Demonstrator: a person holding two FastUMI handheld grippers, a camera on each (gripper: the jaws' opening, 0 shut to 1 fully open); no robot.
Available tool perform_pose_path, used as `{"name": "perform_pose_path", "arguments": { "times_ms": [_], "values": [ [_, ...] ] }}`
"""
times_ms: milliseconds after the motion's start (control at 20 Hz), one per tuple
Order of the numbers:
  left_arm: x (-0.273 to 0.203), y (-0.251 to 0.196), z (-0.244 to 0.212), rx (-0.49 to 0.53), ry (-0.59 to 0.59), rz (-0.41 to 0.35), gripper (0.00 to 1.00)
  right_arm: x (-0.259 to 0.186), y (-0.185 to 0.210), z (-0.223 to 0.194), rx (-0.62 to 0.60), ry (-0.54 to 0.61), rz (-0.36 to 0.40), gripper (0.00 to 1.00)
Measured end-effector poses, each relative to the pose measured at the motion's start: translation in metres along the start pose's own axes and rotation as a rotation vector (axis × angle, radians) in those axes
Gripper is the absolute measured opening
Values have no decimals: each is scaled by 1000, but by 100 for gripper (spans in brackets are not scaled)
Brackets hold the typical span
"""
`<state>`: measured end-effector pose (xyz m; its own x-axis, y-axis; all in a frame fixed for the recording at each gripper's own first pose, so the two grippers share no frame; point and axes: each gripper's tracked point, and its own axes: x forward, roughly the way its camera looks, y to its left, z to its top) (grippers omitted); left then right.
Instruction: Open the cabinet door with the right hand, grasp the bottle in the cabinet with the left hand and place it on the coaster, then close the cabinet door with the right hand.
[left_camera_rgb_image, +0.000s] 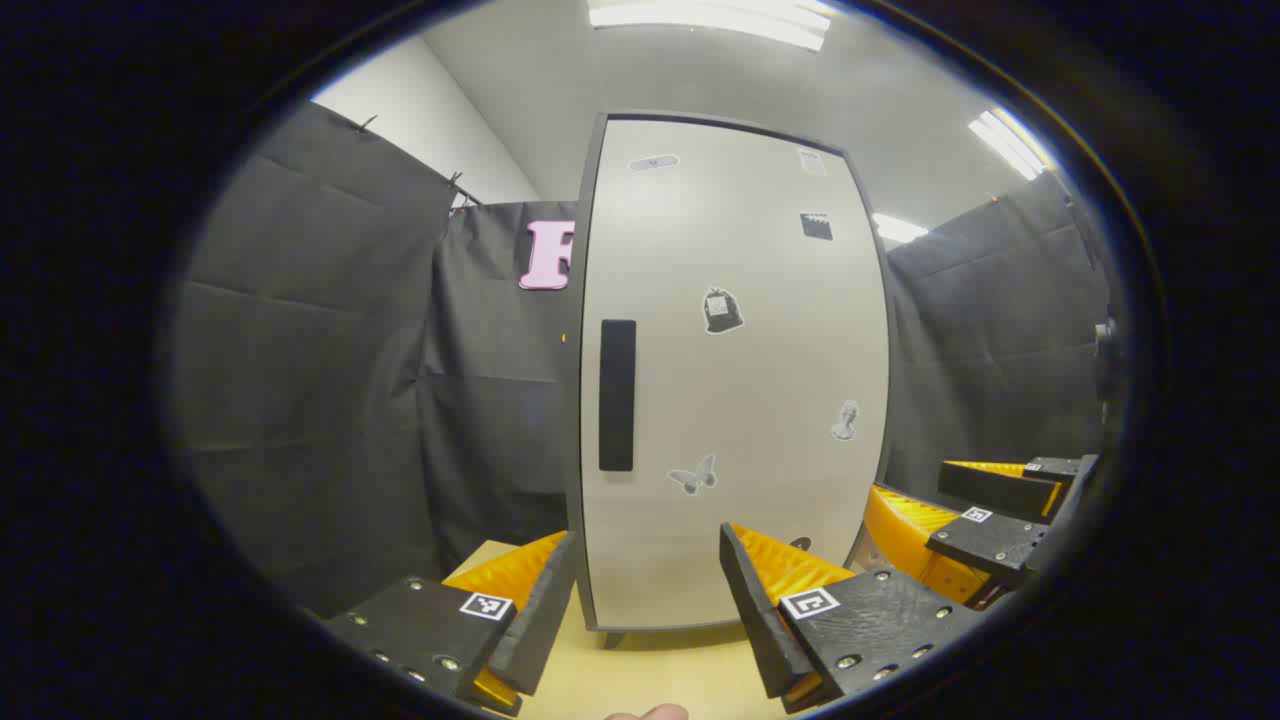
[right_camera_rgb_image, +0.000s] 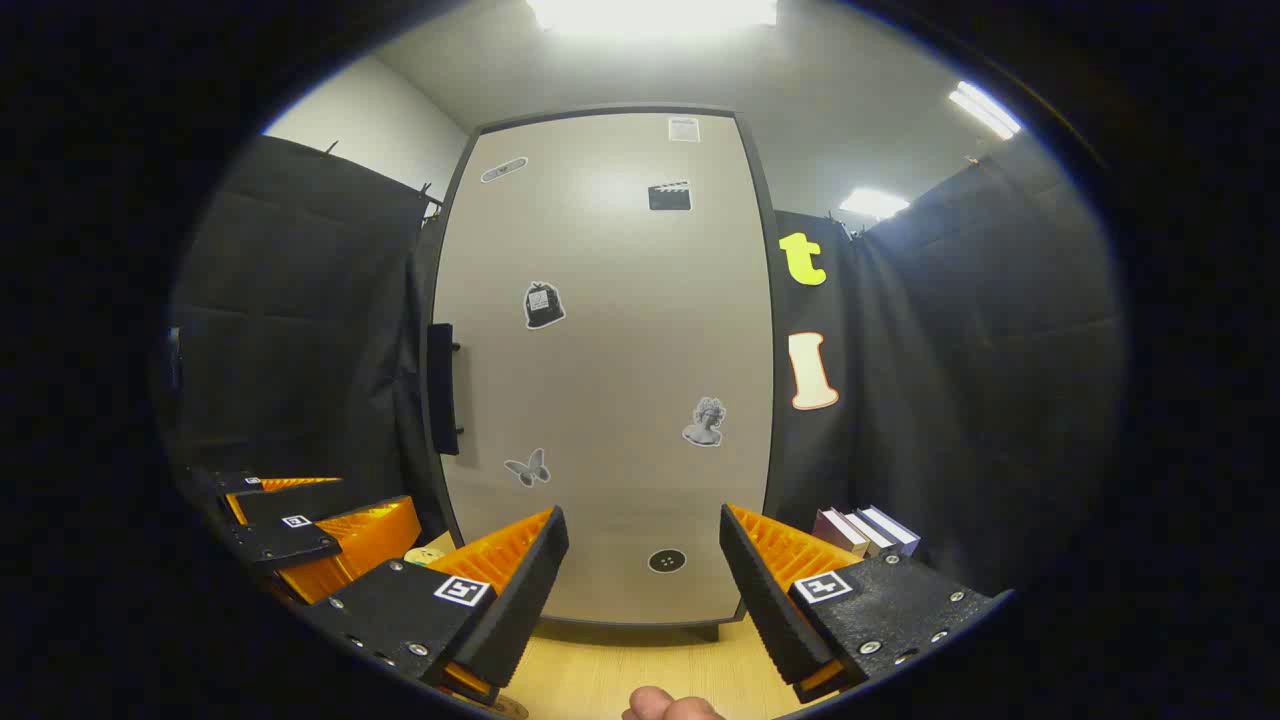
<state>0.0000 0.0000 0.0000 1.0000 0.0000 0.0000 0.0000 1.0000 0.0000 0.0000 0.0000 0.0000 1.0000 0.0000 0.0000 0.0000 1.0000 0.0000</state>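
Cabinet door (right_camera_rgb_image: 600, 360) closed — ahead of right hand-held gripper (right_camera_rgb_image: 645, 590), apart.

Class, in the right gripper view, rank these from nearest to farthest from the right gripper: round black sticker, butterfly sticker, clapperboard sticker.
1. Round black sticker, low on the door, just above the right gripper.
2. Grey butterfly sticker, mid-left.
3. Black clapperboard sticker, near the top.

A tall pale-grey cabinet door (right_camera_rgb_image: 610, 370) with a dark vertical handle (right_camera_rgb_image: 441, 388) stands closed ahead of the right gripper (right_camera_rgb_image: 645, 560), whose jaws gape wide; purple-and-white books (right_camera_rgb_image: 866, 531) sit right.
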Motion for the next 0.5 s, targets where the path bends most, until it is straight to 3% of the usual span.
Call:
{"name": "perform_pose_path", "arguments": {
  "times_ms": [50, 100, 150, 400, 450, 500],
  "values": [
    [2, 1, -2, -1, 5, 0, 81, 0, 0, 0, 1, 1, -1, 94],
    [3, 1, -2, 0, 9, -2, 86, 0, 0, 0, -2, 3, 0, 94],
    [5, 1, -2, 5, 11, -7, 81, 0, 0, 1, -4, 5, 4, 94],
    [10, 6, 6, 5, -2, -12, 81, 6, 6, -6, -23, 22, 30, 94],
    [10, 6, 8, 7, -6, -15, 86, 9, 6, -5, -19, 27, 30, 94],
    [10, 5, 9, 16, -8, -21, 81, 10, 4, -5, -10, 25, 25, 94]
  ]
}}
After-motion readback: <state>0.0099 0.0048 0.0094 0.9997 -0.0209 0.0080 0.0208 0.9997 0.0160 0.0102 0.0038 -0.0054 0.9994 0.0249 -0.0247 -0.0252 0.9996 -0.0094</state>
